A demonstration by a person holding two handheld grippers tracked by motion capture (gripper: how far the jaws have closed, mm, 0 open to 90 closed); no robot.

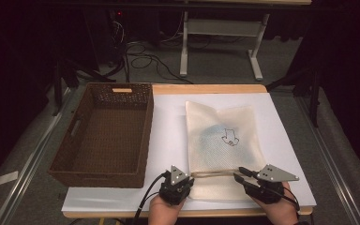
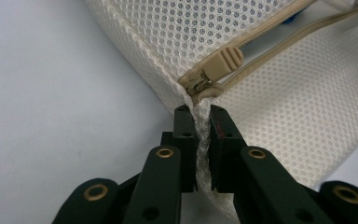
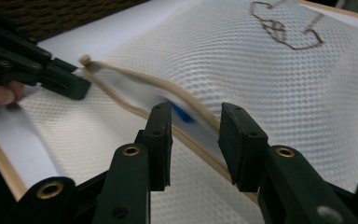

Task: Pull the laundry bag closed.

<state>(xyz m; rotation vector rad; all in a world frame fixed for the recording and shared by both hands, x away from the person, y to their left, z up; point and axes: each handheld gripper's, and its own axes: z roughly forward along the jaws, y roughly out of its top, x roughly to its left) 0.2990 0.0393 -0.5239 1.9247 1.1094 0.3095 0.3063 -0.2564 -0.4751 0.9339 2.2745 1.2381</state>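
Note:
A cream mesh zipper bag (image 1: pixel 220 140) with a small dark drawn motif (image 1: pixel 229 136) lies flat on the white board (image 1: pixel 168 126). Its zippered edge faces the person and gapes open. My left gripper (image 1: pixel 191 175) is shut on the bag's near left corner; in the left gripper view the jaws (image 2: pixel 200 114) pinch mesh just below the tan zipper pull (image 2: pixel 223 60). My right gripper (image 1: pixel 239 174) is at the right end of that edge. Its jaws (image 3: pixel 196 114) stand apart on either side of the upper zipper edge, without pressing on it. Something blue (image 3: pixel 182 112) shows inside the bag.
A brown wicker basket (image 1: pixel 147 136) stands empty on the left of the board, close to the bag. The board's wooden front edge (image 1: pixel 192 213) runs just under both hands. Beyond the table are cables and a white table frame (image 1: pixel 184 47) on the floor.

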